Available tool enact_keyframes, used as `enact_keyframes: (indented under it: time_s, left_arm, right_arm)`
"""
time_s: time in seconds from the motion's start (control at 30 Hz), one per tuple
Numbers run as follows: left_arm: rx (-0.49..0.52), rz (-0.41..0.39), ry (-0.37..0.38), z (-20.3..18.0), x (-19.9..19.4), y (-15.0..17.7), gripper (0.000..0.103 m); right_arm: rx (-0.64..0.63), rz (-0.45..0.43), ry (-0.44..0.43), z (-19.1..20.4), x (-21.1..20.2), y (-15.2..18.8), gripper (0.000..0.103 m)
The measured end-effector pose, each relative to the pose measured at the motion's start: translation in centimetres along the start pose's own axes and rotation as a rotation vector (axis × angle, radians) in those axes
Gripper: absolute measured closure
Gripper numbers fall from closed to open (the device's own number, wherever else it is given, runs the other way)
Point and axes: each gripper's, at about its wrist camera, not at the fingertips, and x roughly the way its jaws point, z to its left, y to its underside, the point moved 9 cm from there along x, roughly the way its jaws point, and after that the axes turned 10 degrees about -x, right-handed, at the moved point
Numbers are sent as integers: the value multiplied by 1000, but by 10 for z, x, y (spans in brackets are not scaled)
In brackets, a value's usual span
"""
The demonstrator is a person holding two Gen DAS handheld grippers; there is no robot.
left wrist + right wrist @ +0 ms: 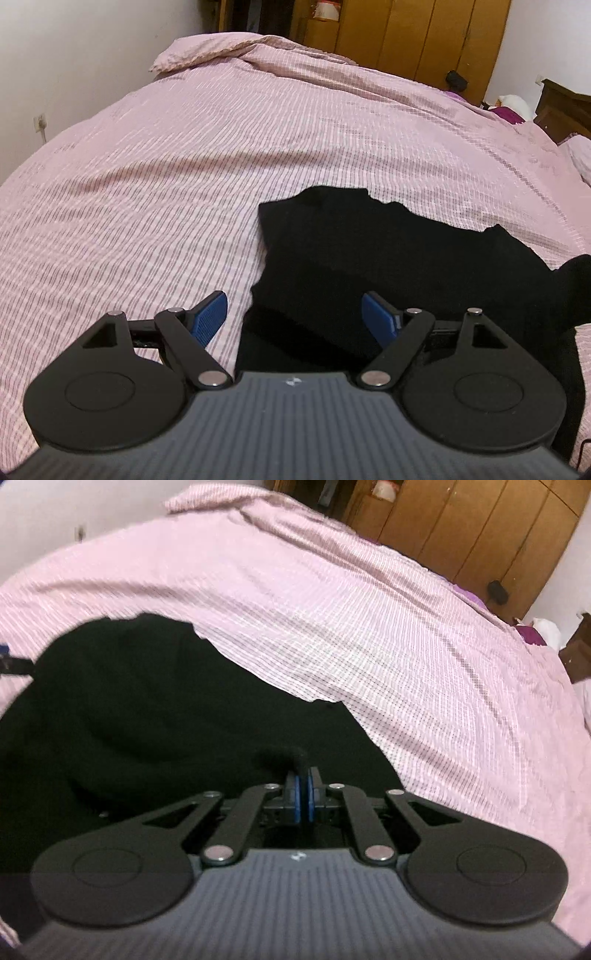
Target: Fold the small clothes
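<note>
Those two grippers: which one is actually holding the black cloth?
The right gripper: its blue fingers are shut on the black garment. The left gripper is wide open.

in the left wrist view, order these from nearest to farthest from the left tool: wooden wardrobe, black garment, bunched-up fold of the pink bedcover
1. black garment, just ahead of the open left tool, slightly right.
2. bunched-up fold of the pink bedcover, at the bed's far end, ahead and left.
3. wooden wardrobe, beyond the bed, far right.

The left gripper (294, 314) is hanging with its jaws wide apart over the edge of a black garment (388, 258) lying on the pink bed (184, 166).
</note>
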Motion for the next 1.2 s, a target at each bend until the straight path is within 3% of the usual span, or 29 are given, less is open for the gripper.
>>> enact_keyframes:
  time_s: [0.3, 0.47, 0.6, 0.83, 0.87, 0.93, 1.2]
  left_arm:
    - [61, 9, -26, -22, 45, -7, 20]
    - [112, 19, -73, -22, 66, 2, 20]
    - [126, 28, -87, -19, 75, 8, 19]
    - [166, 24, -93, -21, 66, 2, 19]
    - [169, 19, -94, -21, 63, 0, 19]
    - [175, 8, -93, -23, 54, -5, 19]
    - [225, -36, -56, -36, 24, -20, 19]
  right_arm:
    - [-35, 175, -6, 7, 94, 27, 95]
    - [11, 173, -18, 11, 118, 35, 94]
    - [59, 149, -33, 7, 112, 35, 93]
    - [292, 50, -92, -15, 79, 44, 91]
    - [310, 38, -90, -17, 73, 47, 85]
    - [344, 12, -77, -23, 62, 53, 59]
    - [477, -42, -28, -52, 29, 89, 57]
